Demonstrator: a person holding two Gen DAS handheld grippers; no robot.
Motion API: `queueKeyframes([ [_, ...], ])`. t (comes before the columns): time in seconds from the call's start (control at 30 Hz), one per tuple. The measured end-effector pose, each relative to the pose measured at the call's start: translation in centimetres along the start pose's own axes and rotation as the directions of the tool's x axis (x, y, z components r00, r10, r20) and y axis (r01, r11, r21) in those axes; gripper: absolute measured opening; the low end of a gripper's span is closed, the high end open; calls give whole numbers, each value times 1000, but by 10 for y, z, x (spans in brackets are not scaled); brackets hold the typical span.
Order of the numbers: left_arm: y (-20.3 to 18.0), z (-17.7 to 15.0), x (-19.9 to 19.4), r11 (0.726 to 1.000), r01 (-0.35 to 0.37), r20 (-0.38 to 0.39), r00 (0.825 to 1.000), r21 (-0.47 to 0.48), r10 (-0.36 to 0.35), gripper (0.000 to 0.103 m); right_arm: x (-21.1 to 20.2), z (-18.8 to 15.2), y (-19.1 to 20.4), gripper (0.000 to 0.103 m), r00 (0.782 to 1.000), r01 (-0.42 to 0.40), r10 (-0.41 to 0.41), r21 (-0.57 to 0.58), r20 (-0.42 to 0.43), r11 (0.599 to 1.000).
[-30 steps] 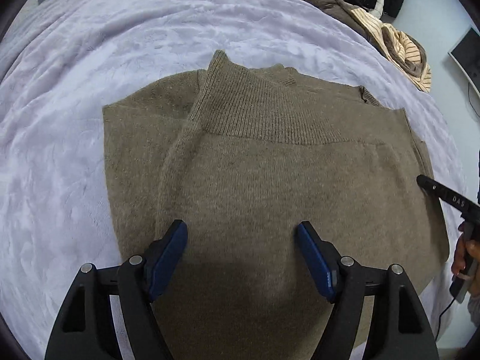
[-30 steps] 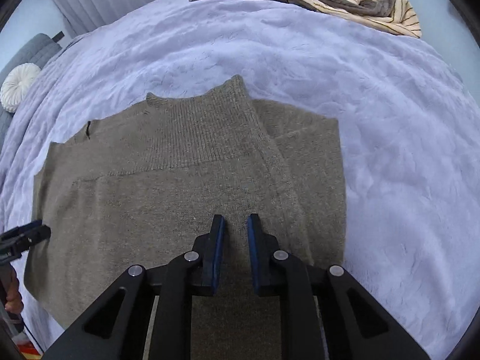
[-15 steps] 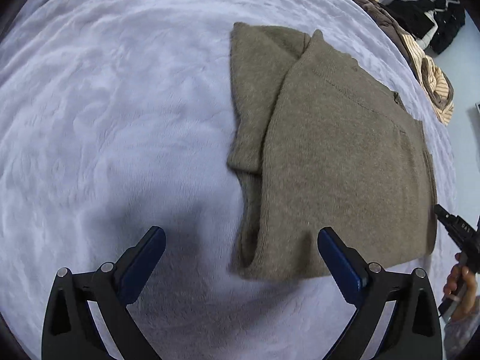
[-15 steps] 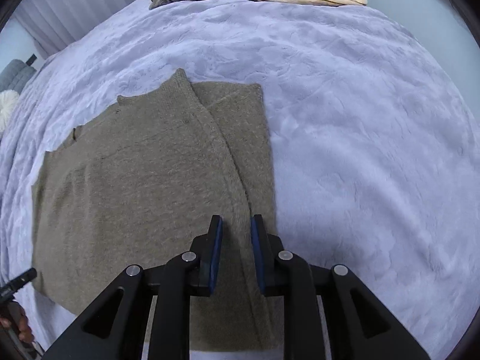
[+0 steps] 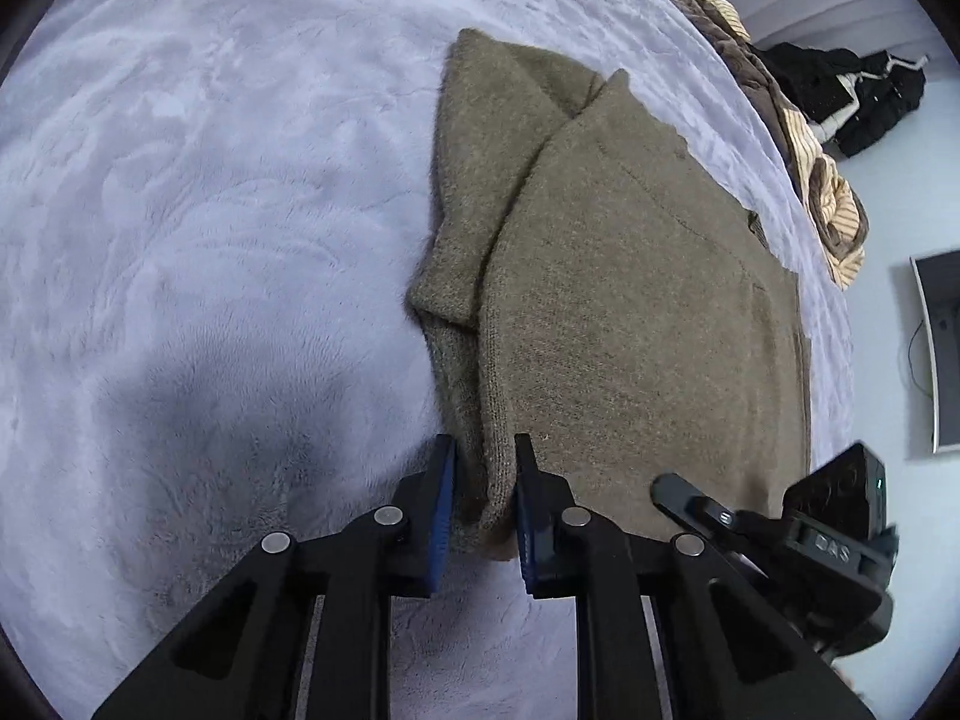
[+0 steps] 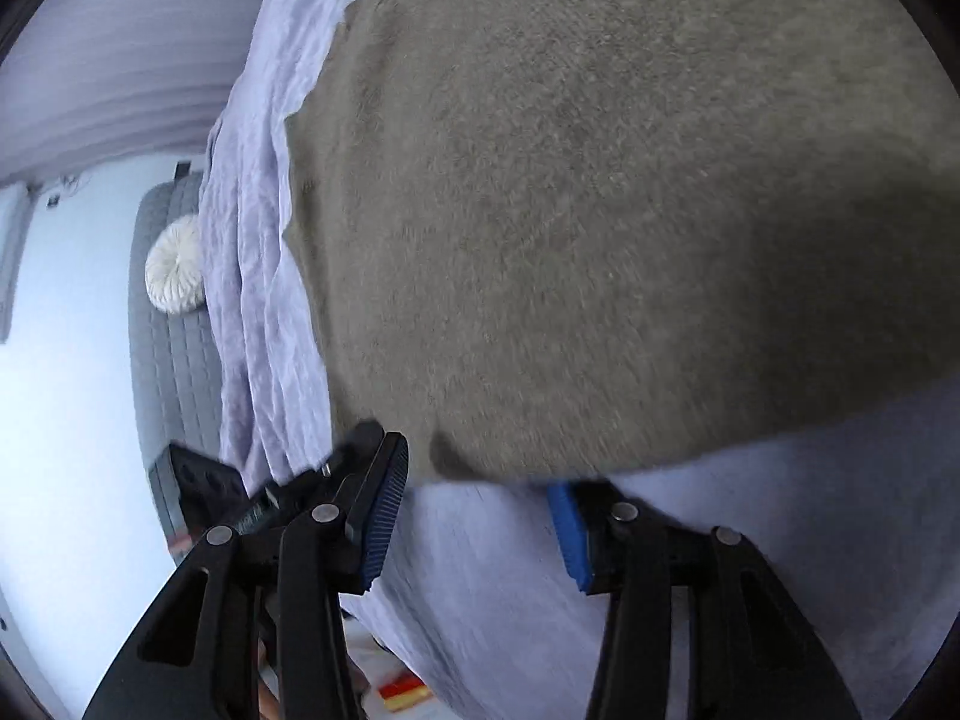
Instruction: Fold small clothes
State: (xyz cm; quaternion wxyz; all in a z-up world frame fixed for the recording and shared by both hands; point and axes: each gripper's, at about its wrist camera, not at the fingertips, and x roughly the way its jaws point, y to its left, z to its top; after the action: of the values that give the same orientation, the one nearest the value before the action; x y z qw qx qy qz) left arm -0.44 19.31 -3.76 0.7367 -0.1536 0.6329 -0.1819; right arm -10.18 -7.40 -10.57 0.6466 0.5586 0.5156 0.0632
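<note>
The olive-brown sweater (image 5: 630,300) is laid flat and folded on the lilac blanket (image 5: 210,210) of a bed. In the left wrist view it lies right of the middle. Its long axis is seen to run from near to far, leaning slightly right toward the far end. A narrower folded layer is stacked along its left side, under the broad top panel.

The near left corner of the sweater is pinched by the left gripper (image 5: 483,450). Its jaws have just been closing and are now drawn narrow, with the doubled knit edge squeezed between the blue pads.

The right gripper (image 6: 477,468) is placed at the sweater's near right edge. Its jaws have just been opening and are spread wide, with only blanket seen between the pads.

A heap of striped and brown clothes (image 5: 828,192) is left at the far right of the bed. A round white cushion (image 6: 177,270) is seen beyond the bed's edge.
</note>
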Motion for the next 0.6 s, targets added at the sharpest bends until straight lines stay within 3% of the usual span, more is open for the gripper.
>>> queueKeyframes([
  [0.03,-5,-1,-6,999,-6,15,1000,32,5,16,0,3,6,8,1000,21,-21,-13,6,1000],
  [0.13,-11,-8,-26,995,-39,61,998,87,34,11,-15,-3,31,8,1000,24,-23,-144,11,989],
  [0.2,-7,-17,-24,994,-47,48,998,94,43,11,-22,-9,38,7,998,57,-57,-209,4,976],
  [0.27,3,-27,-12,990,-94,25,995,103,92,11,-17,-12,30,7,994,106,-110,-202,-10,974],
  [0.37,24,-35,-5,998,-42,11,999,44,42,11,1,-12,13,7,983,176,-184,-187,-27,967],
  [0.43,26,-35,-11,998,-33,24,999,58,31,11,0,-13,14,7,980,189,-199,-223,-22,956],
  [0.6,22,-37,-27,988,-102,29,995,117,99,11,-1,-15,28,8,962,234,-266,-303,-67,924],
])
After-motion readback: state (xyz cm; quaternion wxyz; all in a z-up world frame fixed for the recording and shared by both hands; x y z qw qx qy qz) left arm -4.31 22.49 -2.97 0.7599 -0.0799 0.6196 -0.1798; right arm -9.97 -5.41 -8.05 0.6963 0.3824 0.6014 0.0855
